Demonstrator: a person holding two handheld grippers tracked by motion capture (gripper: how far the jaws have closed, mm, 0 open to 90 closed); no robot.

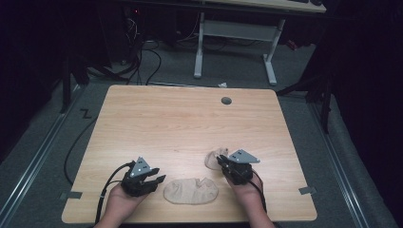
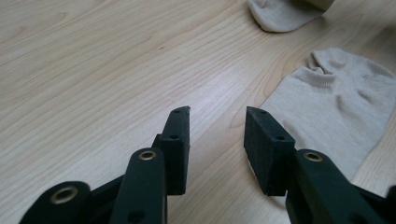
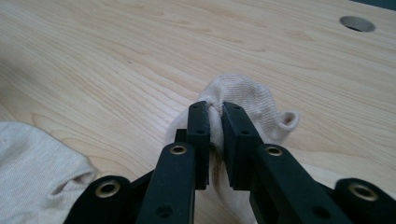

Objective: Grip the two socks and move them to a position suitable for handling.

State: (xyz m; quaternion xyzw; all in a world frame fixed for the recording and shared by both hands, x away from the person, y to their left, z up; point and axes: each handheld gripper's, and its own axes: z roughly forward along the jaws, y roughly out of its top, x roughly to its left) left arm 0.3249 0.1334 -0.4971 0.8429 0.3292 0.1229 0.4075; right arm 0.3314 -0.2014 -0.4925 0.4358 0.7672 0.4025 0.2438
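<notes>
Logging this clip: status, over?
Right gripper pinching far sock. Left gripper open, empty, beside near sock lying flat. Table ahead unobstructed.

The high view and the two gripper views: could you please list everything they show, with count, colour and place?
Sock in the right claw: one, beige, bunched, on the table's near right, pinched between the jaws.
Flat sock: one, beige, lying at the near edge between the two claws, untouched.
Table: one, light wood, with a round grey hole near its far edge.
Tape pieces: two, grey, at the near corners.
Desk frame: one, white, on the floor beyond the table.
Cables: several, black, on the floor at far left.
Left claw: black, jaws apart, nothing between them, beside the flat sock.
Right claw: black, shut on the bunched sock.
Hands: two, at the near edge.
</notes>
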